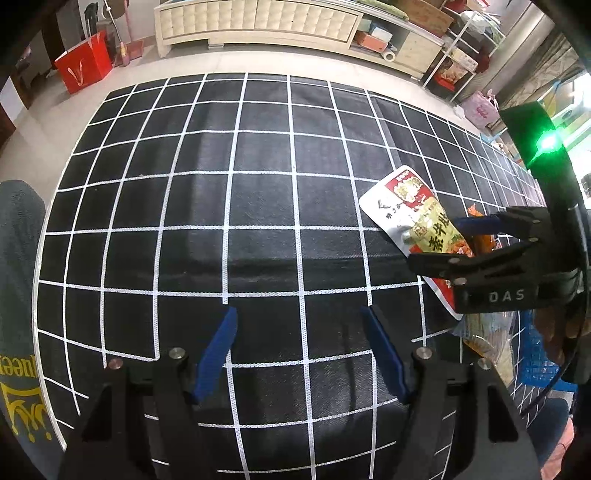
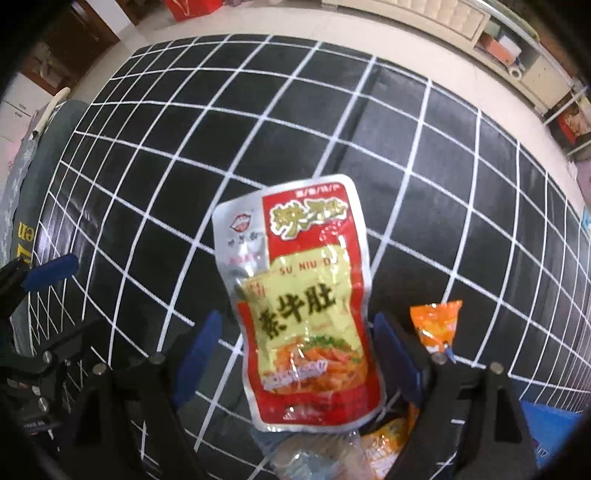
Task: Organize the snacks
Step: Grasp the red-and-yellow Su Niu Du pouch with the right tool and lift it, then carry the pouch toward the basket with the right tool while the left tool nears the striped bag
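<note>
A red, yellow and silver snack pouch lies flat on the black cloth with a white grid. My right gripper points straight down over its lower half. Its blue pads stand open on either side of the pouch, a little apart from its edges. From the left wrist view the same pouch shows at the right, with the right gripper straddling it. My left gripper hangs open over bare cloth, nothing between its fingers. A small orange packet lies just right of the right gripper.
More wrapped snacks and a clear wrapper lie near the front edge. A blue basket sits at the right. A person's grey garment is at the left. Beyond the cloth are floor, a red bag and a cream cabinet.
</note>
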The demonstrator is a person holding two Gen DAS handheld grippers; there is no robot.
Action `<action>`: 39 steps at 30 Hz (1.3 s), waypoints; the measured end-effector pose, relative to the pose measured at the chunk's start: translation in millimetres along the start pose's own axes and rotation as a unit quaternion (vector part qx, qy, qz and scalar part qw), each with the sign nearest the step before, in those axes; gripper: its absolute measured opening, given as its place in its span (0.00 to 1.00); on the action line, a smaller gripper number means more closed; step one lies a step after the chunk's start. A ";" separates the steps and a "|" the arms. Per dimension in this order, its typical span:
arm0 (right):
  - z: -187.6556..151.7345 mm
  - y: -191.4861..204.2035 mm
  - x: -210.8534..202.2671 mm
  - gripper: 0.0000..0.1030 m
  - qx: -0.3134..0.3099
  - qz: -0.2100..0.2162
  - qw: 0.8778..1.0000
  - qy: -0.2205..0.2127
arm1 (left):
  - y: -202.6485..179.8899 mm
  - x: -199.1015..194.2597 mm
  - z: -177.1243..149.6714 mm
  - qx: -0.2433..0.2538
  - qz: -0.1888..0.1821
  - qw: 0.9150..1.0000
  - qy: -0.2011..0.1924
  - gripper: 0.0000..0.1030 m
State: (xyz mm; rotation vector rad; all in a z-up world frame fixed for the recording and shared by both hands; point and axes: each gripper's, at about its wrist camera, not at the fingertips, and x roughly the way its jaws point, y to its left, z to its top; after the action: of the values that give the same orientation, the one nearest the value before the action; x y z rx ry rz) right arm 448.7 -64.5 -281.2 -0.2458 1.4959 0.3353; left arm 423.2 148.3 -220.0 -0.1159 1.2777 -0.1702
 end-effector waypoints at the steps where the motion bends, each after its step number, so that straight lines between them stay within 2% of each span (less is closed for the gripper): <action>1: -0.9 5.3 0.6 0.81 -0.013 -0.013 1.000 -0.006 | -0.2 -0.1 -0.3 0.001 0.002 1.000 0.000 0.67; 2: -2.9 13.0 1.6 0.78 -0.034 -0.037 0.999 -0.012 | -0.3 -0.2 -0.3 0.002 0.003 1.000 -0.001 0.67; 3: -3.1 21.7 1.0 0.68 -0.044 -0.037 0.998 -0.021 | -2.1 -0.1 -0.7 0.003 0.005 1.000 -0.001 0.67; 7: -17.2 39.8 -2.2 0.47 -0.067 -0.034 0.997 -0.018 | -3.9 0.5 -5.4 0.003 0.004 1.000 0.000 0.67; 9: -25.7 50.1 -3.1 0.43 -0.084 -0.034 0.996 -0.015 | -4.8 -0.1 -9.7 -0.002 0.002 1.000 0.003 0.67; 12: -40.5 62.4 -3.4 0.41 -0.092 -0.028 0.995 -0.008 | -6.0 -5.1 -16.5 -0.004 -0.011 1.000 0.004 0.67; 15: -53.3 65.4 -7.8 0.40 -0.071 -0.022 0.997 -0.014 | -8.5 -14.0 -23.2 -0.003 -0.010 1.000 0.000 0.67; 20: -72.8 53.4 -47.7 0.40 -0.030 -0.003 0.997 -0.070 | -20.9 -37.1 -34.8 0.013 -0.004 1.000 -0.012 0.67; 23: -91.9 56.0 -84.1 0.40 -0.034 -0.012 0.993 -0.110 | -30.3 -53.7 -41.0 0.017 -0.012 1.000 -0.023 0.67; 28: -116.1 28.4 -127.2 0.41 -0.006 -0.022 0.990 -0.137 | -57.9 -76.1 -51.5 0.040 -0.015 0.998 -0.039 0.67; 32: -125.6 5.4 -135.3 0.41 0.025 -0.040 0.988 -0.148 | -79.2 -82.6 -60.0 0.061 -0.030 0.997 -0.037 0.67; 36: -145.0 -11.8 -148.3 0.41 0.079 -0.018 0.982 -0.170 | -103.7 -77.7 -72.7 0.087 -0.039 0.995 -0.032 0.67; 39: -160.5 -12.3 -152.1 0.41 0.092 -0.031 0.978 -0.183 | -120.7 -76.6 -82.7 0.111 -0.046 0.992 -0.034 0.67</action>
State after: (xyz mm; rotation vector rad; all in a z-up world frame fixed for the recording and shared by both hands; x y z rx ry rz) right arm 297.5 -144.2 -140.3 -0.0775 1.1444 0.1783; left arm 315.1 45.1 -149.8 0.0098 1.1776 -0.3826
